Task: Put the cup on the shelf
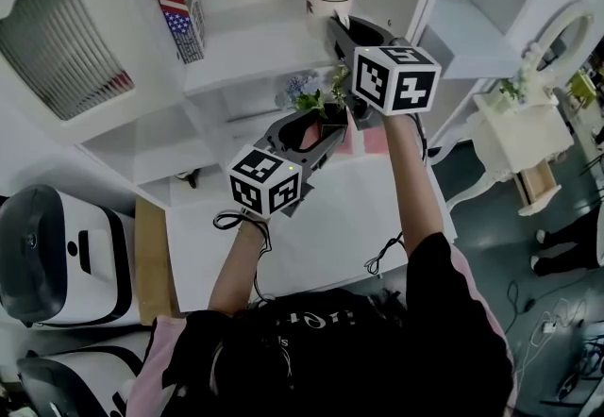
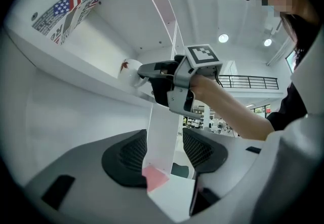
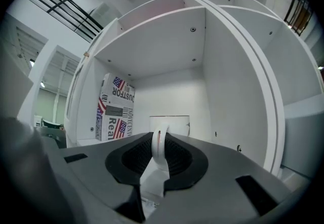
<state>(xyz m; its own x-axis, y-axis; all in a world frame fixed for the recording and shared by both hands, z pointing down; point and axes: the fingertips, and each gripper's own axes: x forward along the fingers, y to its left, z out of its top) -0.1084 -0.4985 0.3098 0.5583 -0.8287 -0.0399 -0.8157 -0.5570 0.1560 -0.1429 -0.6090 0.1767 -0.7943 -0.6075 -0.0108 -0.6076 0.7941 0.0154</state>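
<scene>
Cup (image 1: 328, 2) at upper centre, apparently seated on shelf (image 1: 241, 52). Right gripper (image 3: 159, 156) clamped on its handle (image 3: 159, 142); left gripper (image 2: 163, 156) wide, holding nothing. Recommend: confirm base flat, part jaws gently, withdraw straight back without snagging handle

Round ceiling lamps (image 2: 223, 38) are shining overhead in the left gripper view, flooding the white shelf (image 1: 245, 38) with bright, even light that is washing out its panels. Both gripper views are bending straight edges into curves and darkening to black at the corners. The cup (image 3: 169, 121) is showing fairly sharp, while the right tool (image 3: 159, 153), close to the lens, is looking soft. Shadows are falling faint.
</scene>
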